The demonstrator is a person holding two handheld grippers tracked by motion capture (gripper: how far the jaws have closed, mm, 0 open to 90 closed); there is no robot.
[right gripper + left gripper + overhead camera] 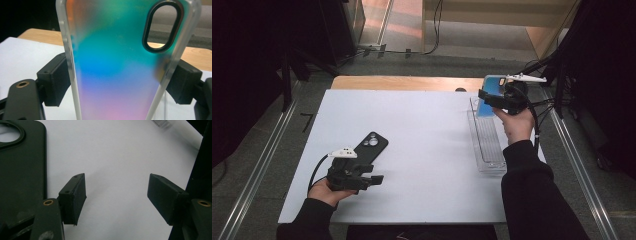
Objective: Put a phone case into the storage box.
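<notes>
A black phone case (371, 145) (22, 170) lies flat on the white table top (422, 150), camera cutout facing up. My left gripper (376, 176) (116, 195) rests just beside its near end, open, with only bare white surface between the pads. At the far right my right gripper (486, 97) (120, 77) is shut on an iridescent blue-green phone case (487, 107) (117, 62), its pads pressing the two long frosted edges. That case stands upright above the far end of a clear slotted rack (486, 142).
The white sheet covers most of a wooden table whose bare far edge (407, 82) shows at the back. Metal floor rails (262, 165) run along both sides. Cables (542, 102) trail by the right hand, and dark equipment stands at the left and right edges.
</notes>
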